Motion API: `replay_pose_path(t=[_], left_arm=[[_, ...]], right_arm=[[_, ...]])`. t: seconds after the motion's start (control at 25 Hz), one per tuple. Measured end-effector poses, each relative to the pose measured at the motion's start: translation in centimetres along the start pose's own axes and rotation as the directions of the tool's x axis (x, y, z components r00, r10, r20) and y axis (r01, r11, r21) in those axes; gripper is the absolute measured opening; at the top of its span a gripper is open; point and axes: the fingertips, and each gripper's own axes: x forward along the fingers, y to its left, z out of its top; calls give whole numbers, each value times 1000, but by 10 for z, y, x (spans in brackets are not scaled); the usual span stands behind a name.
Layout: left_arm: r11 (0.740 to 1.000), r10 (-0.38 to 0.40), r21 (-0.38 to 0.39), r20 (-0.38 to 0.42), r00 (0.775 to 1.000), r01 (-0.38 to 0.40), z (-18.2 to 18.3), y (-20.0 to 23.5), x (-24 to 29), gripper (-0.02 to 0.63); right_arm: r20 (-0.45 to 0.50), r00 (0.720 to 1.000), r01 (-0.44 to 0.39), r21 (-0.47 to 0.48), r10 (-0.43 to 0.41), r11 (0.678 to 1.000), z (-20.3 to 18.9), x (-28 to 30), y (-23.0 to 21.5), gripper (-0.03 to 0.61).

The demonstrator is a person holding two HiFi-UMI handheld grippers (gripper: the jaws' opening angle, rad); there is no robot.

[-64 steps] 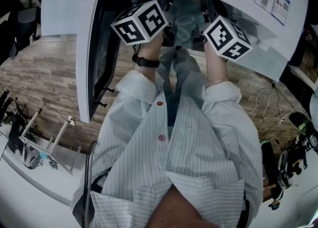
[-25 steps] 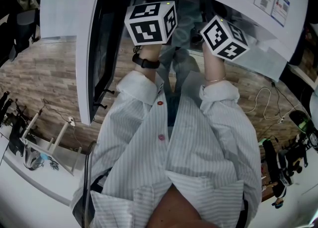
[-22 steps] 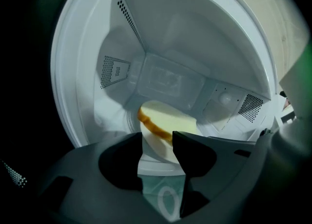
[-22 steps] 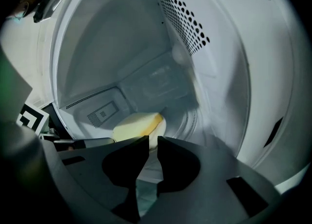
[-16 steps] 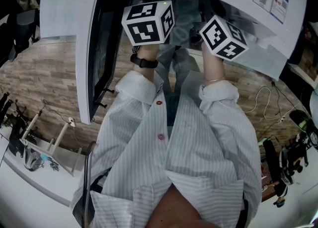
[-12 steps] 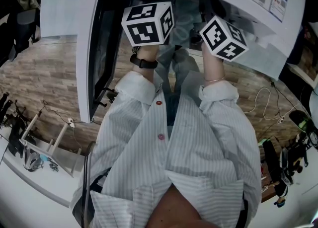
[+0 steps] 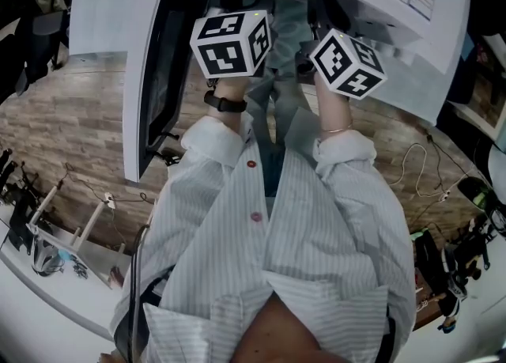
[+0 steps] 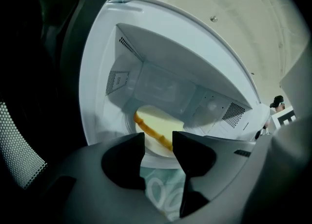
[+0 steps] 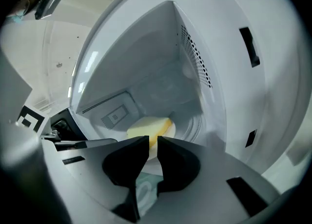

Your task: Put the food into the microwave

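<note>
Since the earliest frame your left gripper [image 8: 158, 142] has turned at the wrist, so its marker cube now shows another face. Both grippers stay at the mouth of the microwave [image 7: 427, 69].

The main step looks done. The slice of bread [image 8: 158, 123] lies on the plate [image 8: 155, 155], and the plate sits on the floor inside the microwave, toward the front opening. The left gripper's jaws stand a moderate gap apart and the jaws of the right gripper [image 9: 152, 145] are almost together, with only a thin slit. Neither pair clamps the plate; you see it only through the gaps. Low in each gap a teal patterned surface [image 8: 158, 193] shows, just in front of the microwave, and I cannot tell what it is.

What is left, I judge: pull both grippers out of the microwave and swing the door [image 7: 103, 37], which stands open at the microwave's left side, shut.

Count: one microwave, one door, one plate, one slice of bread, two grippers.
</note>
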Motion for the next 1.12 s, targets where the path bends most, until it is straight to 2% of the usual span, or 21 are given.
replay_pose_path(t=[0.32,0.6,0.76,0.96,1.12], left_arm=[[1000,-2,-23,31,1000,3,3,-21,-23,180],[1000,-20,-22,39,999,21,2,-50,-38,89],[999,-36,20,54,998,35,8,-65,-50,41],[992,-112,74,86,990,106,28,-86,-67,23],[982,-181,86,134,974,171,52,-103,-87,9]], right_arm=[[-22,994,-105,-43,104,994,11,-21,21,71],[-41,979,-201,-96,198,975,25,-42,34,71],[-37,968,-252,-110,249,961,35,-57,44,71],[-23,939,-342,-156,343,927,54,-76,70,67],[2,914,-397,-200,406,896,74,-99,91,64]])
